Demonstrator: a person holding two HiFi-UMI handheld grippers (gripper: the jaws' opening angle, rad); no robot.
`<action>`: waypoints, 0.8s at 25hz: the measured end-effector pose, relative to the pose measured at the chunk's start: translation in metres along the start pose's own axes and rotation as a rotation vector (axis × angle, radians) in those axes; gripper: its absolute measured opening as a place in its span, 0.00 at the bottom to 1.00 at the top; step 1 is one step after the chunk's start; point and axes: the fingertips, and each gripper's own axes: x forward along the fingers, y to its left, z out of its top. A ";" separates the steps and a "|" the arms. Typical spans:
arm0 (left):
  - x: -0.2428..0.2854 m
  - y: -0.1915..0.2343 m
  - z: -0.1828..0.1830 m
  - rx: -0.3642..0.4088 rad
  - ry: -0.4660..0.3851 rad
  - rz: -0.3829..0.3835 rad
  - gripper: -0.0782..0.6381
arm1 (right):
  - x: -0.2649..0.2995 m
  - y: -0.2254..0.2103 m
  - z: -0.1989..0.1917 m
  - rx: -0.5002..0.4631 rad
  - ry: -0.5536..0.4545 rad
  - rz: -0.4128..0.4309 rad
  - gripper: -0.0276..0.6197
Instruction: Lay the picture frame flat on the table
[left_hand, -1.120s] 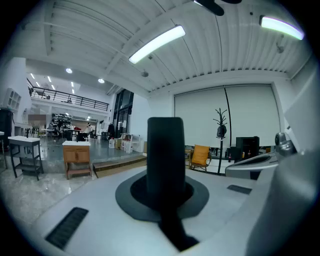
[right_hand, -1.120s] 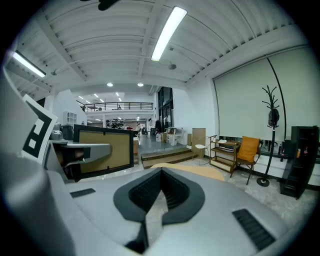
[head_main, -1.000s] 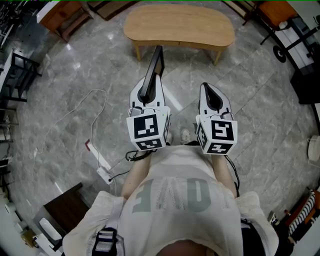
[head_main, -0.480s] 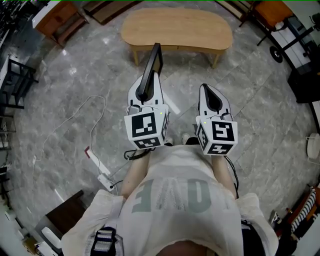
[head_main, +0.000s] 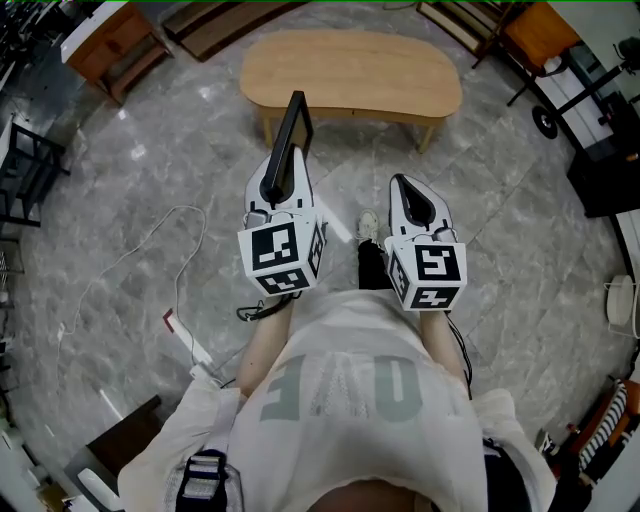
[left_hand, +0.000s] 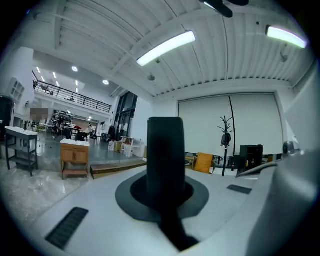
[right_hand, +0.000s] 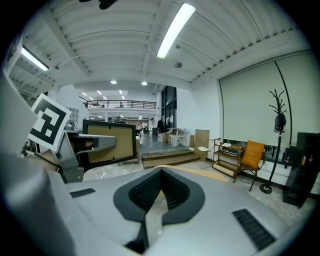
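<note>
My left fingers (head_main: 310, 190) are clamped tight on the lower edge of the picture frame (head_main: 291, 135), which stands upright and edge-on, pointing at the worktop (head_main: 350, 70) straight ahead and well apart, while my right fingers (head_main: 440, 214), closed and empty, hang just beside.

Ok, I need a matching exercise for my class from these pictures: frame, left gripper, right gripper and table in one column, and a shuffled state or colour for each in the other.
Things:
1. frame
2. left gripper
3. right gripper
4. table

States:
a. light wood
b. holds nothing
c. clamped on the frame
d. upright, off the table

Pairs: 1-d, 2-c, 3-b, 4-a
</note>
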 end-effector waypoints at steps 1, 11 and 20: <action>0.006 0.000 0.002 -0.004 -0.006 0.004 0.13 | 0.007 -0.001 0.001 -0.007 -0.002 0.011 0.05; 0.088 0.005 0.022 0.051 -0.054 0.075 0.13 | 0.102 -0.061 0.059 -0.001 -0.150 0.050 0.05; 0.224 0.011 0.041 0.046 -0.060 0.136 0.13 | 0.217 -0.137 0.084 0.001 -0.121 0.094 0.05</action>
